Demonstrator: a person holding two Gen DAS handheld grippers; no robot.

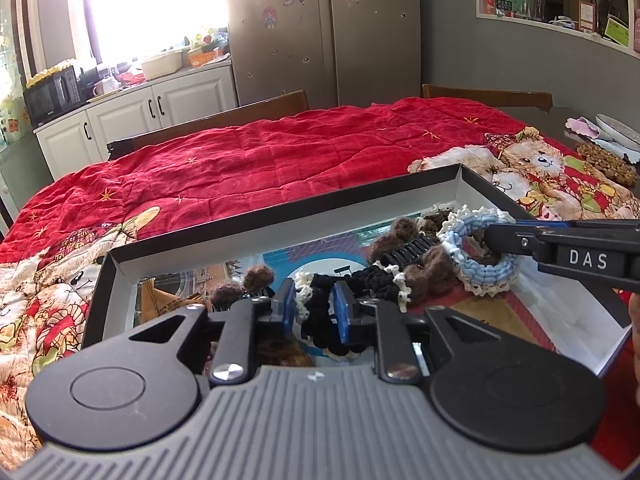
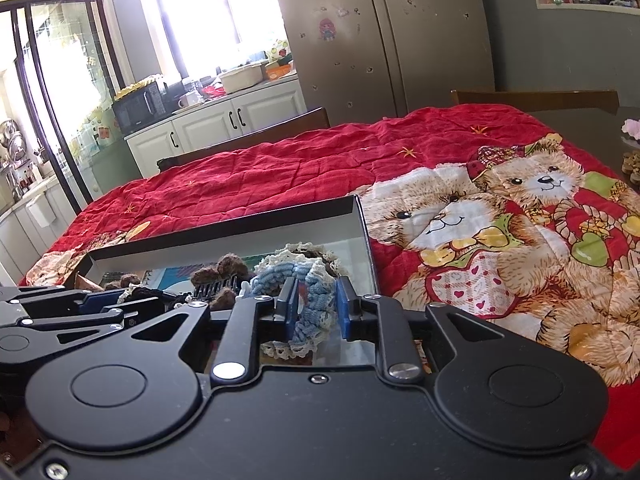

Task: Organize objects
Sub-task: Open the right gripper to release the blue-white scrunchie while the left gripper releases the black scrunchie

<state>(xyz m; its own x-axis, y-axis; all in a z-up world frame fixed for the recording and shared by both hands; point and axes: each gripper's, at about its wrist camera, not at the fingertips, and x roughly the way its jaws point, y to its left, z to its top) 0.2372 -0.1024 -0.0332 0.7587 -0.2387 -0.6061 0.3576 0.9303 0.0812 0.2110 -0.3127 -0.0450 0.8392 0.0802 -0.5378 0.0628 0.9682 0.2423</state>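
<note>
A shallow black box (image 1: 280, 208) with white inner walls lies on the red quilt and holds several hair accessories. My left gripper (image 1: 314, 312) stands low in the box, its blue pads on either side of a black crocheted scrunchie (image 1: 320, 320) with white lace, not visibly pressing it. A black claw clip with brown pom-poms (image 1: 416, 248) lies just beyond. My right gripper (image 2: 316, 312) straddles a blue and cream scrunchie (image 2: 316, 288), with a small gap showing at the right pad. From the left wrist view that gripper (image 1: 496, 240) reaches into the blue scrunchie (image 1: 480, 220).
A red quilt with teddy bears (image 2: 520, 208) covers the table. Wooden chair backs (image 1: 488, 96) stand at the far side. Plates and a brown beaded mat (image 1: 608, 160) sit at the table's right edge. A fridge (image 1: 320, 28) and white cabinets (image 1: 160, 108) are behind.
</note>
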